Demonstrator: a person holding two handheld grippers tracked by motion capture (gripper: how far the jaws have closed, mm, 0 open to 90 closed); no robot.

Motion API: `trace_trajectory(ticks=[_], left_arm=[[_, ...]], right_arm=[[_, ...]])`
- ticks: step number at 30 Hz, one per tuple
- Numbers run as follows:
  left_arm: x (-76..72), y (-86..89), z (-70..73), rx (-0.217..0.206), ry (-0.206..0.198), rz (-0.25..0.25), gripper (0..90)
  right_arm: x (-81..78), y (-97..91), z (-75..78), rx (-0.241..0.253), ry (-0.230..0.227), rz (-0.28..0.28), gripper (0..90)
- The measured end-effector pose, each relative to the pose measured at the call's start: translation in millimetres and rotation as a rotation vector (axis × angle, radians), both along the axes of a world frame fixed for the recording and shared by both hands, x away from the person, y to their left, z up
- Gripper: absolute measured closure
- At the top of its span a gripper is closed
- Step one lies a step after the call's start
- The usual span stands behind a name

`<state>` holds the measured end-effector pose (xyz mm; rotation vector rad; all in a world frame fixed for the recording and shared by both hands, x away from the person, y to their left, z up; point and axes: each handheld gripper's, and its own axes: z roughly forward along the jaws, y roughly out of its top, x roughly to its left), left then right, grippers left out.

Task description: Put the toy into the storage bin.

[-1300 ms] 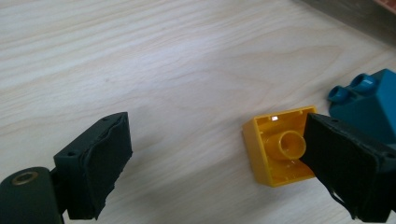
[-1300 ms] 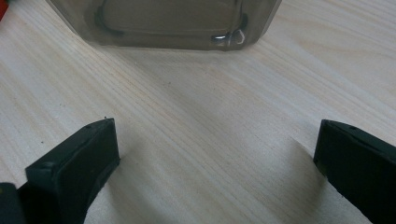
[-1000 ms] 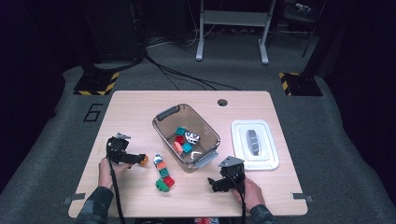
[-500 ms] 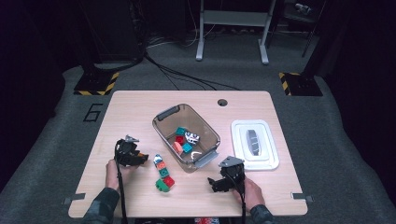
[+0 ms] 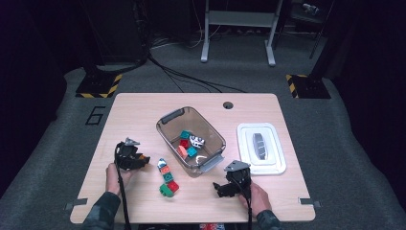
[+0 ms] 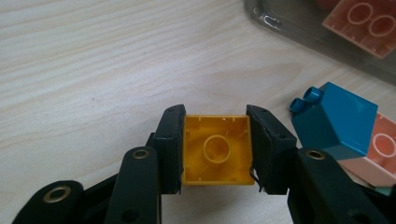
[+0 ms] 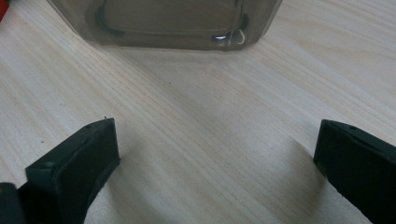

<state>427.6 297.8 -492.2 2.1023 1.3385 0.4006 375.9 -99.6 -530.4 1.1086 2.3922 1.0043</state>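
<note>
A yellow brick point(image 6: 217, 151), hollow underside facing the camera, sits between the black jaws of my left gripper point(image 6: 215, 112), which have just closed on its two sides. In the high view the left gripper point(image 5: 143, 163) is at the table's front left, pointing right toward a short row of joined bricks point(image 5: 166, 178). The row's blue sloped brick point(image 6: 338, 119) lies just right of the jaws, on salmon bricks. My right gripper point(image 5: 218, 188) rests at the front right. Its jaws point(image 7: 217, 140) stand wide apart over bare wood.
A clear grey bin point(image 5: 165, 125) with several bricks inside stands mid-table; its corner point(image 7: 224, 39) is just ahead of the right gripper. A white tray point(image 5: 275, 163) holding a grey oblong object point(image 5: 259, 143) sits to the right. A round hole point(image 5: 228, 105) marks the table's far edge.
The left gripper's jaws have closed on the yellow brick, which lay loose at their tips a second ago. The right gripper has stayed put.
</note>
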Motion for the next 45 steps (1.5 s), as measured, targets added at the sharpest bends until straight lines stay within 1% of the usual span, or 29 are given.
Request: trace_trajectory(ticks=[3, 4, 5, 6, 7, 9, 10, 11, 13, 16, 18, 19, 20, 21, 24, 25, 26, 27, 28, 30, 31, 33, 36, 40, 42, 45], left_arm=[[-0.2, 2.6, 3.8, -0.005, -0.002, 0.002, 59.4], [0.0, 3.7, 5.6, 0.002, -0.002, 0.001, 59.4], [0.0, 4.8, 7.4, -0.003, -0.003, 0.001, 59.4], [0.2, 5.0, 8.7, -0.014, -0.014, 0.011, 59.5], [0.3, 6.9, 11.5, -0.003, -0.014, 0.001, 59.5], [-0.2, 8.4, 16.2, -0.002, -0.017, 0.002, 59.5], [-0.3, 8.0, 17.4, -0.015, -0.026, 0.014, 59.4], [-0.4, 8.5, 19.5, -0.015, -0.027, 0.01, 59.4], [-0.6, 8.7, 24.3, -0.009, -0.035, 0.01, 59.4], [-0.1, 10.5, 33.6, -0.002, -0.04, -0.006, 59.4], [-0.1, 9.9, 39.1, -0.008, -0.052, 0.005, 59.4], [0.4, 10.4, 42.3, -0.006, -0.057, 0.002, 59.5], [0.7, 10.0, 44.7, -0.013, -0.066, 0.008, 59.4], [1.1, 10.2, 47.5, -0.008, -0.071, 0.003, 59.5], [2.3, 9.6, 55.3, -0.014, -0.075, 0.005, 59.5], [3.2, 9.6, 58.1, -0.007, -0.081, 0.003, 59.4], [3.6, 9.4, 60.8, -0.011, -0.082, 0.006, 59.4], [4.7, 9.8, 64.0, -0.008, -0.082, -0.002, 59.4], [5.6, 9.3, 65.7, -0.015, -0.095, 0.0, 59.4], [6.6, 8.6, 71.6, -0.013, -0.096, -0.005, 59.5], [6.9, 7.5, 73.7, -0.014, -0.105, 0.0, 59.5], [8.4, 7.0, 79.0, -0.002, -0.109, -0.012, 59.4], [10.3, 5.1, 85.4, -0.004, -0.123, -0.013, 59.4], [12.5, 2.7, 93.7, 0.008, -0.131, -0.023, 59.4], [14.1, 1.2, 97.9, 0.007, -0.137, -0.025, 59.4], [16.4, -2.0, 105.3, 0.017, -0.151, -0.036, 59.4]], right_arm=[[0.0, 0.0, 0.0, 0.0, 0.0, 0.0, 0.0], [0.1, 0.0, 0.0, 0.0, 0.0, 0.001, 0.0], [0.2, -0.1, 0.0, 0.0, 0.0, 0.002, 0.0], [0.3, -0.1, 0.0, 0.0, 0.0, 0.003, 0.0], [0.5, -0.1, -0.1, 0.001, 0.0, 0.005, 0.0], [0.5, -0.3, 0.0, 0.0, 0.001, 0.006, 0.0], [0.5, -0.3, 0.1, 0.0, 0.001, 0.006, 0.0], [0.6, -0.4, 0.1, 0.0, 0.001, 0.008, 0.0], [0.8, -0.5, -0.1, 0.002, 0.001, 0.011, 0.0], [0.9, -0.6, 0.0, 0.001, 0.002, 0.012, 0.0], [0.9, -0.6, -0.1, 0.002, 0.001, 0.012, 0.0], [0.9, -0.6, 0.0, 0.002, 0.001, 0.012, 0.0], [0.9, -0.6, 0.0, 0.002, 0.001, 0.012, 0.0], [0.9, -0.6, -0.1, 0.002, 0.001, 0.012, 0.0], [0.9, -0.7, 0.0, 0.002, 0.001, 0.013, 0.0], [1.0, -0.7, 0.0, 0.002, 0.001, 0.013, 0.0], [1.0, -0.7, 0.0, 0.002, 0.001, 0.013, 0.0], [1.0, -0.7, 0.0, 0.002, 0.001, 0.013, 0.0], [1.0, -0.7, 0.0, 0.002, 0.002, 0.013, 0.0], [1.0, -0.8, 0.0, 0.002, 0.001, 0.014, 0.0], [1.0, -0.8, 0.0, 0.002, 0.001, 0.014, 0.0], [1.0, -0.8, 0.0, 0.002, 0.001, 0.014, 0.0], [1.0, -0.8, 0.0, 0.002, 0.002, 0.013, 0.0], [1.0, -0.7, 0.0, 0.002, 0.002, 0.013, 0.0], [1.0, -0.8, 0.0, 0.002, 0.002, 0.014, 0.0], [1.0, -0.8, 0.0, 0.002, 0.001, 0.014, 0.0]])
